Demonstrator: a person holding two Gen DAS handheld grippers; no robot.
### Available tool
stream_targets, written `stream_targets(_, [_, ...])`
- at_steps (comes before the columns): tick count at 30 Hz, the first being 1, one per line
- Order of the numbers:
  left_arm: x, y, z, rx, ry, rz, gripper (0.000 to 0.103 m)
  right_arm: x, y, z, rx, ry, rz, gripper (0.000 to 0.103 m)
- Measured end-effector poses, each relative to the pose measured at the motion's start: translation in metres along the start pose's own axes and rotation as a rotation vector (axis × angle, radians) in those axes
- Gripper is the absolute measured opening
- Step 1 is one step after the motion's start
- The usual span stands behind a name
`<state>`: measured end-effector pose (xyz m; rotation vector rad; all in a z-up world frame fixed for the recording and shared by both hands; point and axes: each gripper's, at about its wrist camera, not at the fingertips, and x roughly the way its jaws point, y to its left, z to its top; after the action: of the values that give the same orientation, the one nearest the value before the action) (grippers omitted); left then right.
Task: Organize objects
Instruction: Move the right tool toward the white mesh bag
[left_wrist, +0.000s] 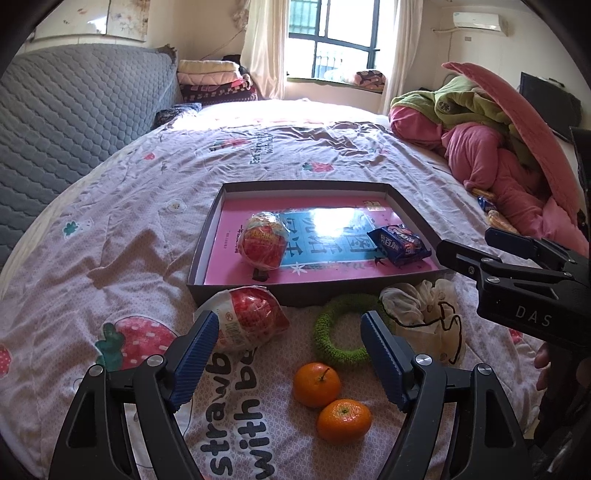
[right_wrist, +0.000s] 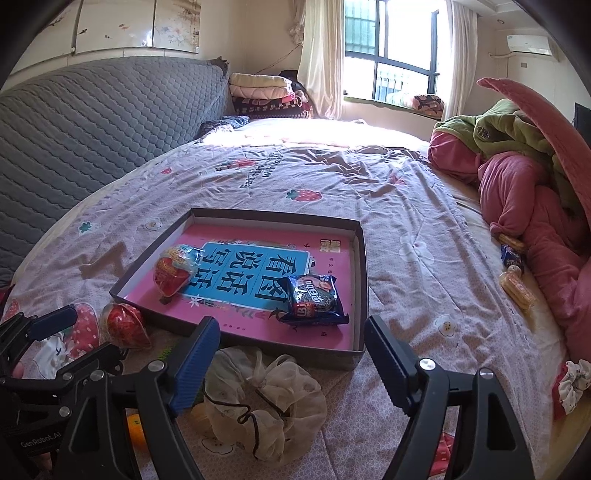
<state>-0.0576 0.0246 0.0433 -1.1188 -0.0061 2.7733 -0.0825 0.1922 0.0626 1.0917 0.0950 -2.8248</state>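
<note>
In the left wrist view we see, at the left edge, the grey quilted headboard rising above the strawberry-print bedspread. Low in the frame our left gripper has its blue pads spread apart, with nothing between them but bedding and fruit lying beyond. Just past its left pad lies a red wrapped snack on the bedspread, touching the near wall of the shallow cardboard tray at centre frame. Inside the tray, on a pink book cover, sit a second red wrapped snack at left and a blue biscuit packet at right, well apart. Below the tray, a green knitted ring lies on the bedspread, with two oranges touching each other lower down. To the right of the ring is a white mesh pouch with a dark drawstring. At the right edge our right gripper reaches in from the side; the right wrist view shows its pads parted and empty above the pouch. Pink and green bedding is heaped at upper right.
</note>
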Motion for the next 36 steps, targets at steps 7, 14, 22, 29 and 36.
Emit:
stream_targets(7, [-0.003,-0.015,-0.013,0.06,0.014,0.004,0.08,0.001,-0.001,-0.005,-0.014,0.01,-0.003,0.08])
stream_targets(14, [-0.001,-0.013,-0.013,0.044,0.041,-0.008,0.08,0.003,-0.003,-0.008,-0.016,0.023,-0.016,0.08])
stream_targets(22, [0.001,-0.022,-0.025,0.071,0.089,-0.056,0.08,0.007,-0.002,-0.015,-0.021,0.046,0.014,0.08])
stream_targets(29, [-0.002,-0.023,-0.036,0.072,0.104,-0.075,0.08,0.012,-0.003,-0.026,-0.026,0.069,0.022,0.08])
stream_targets(36, [0.001,-0.016,-0.042,0.073,0.125,-0.069,0.08,0.015,-0.008,-0.037,-0.038,0.073,-0.001,0.08])
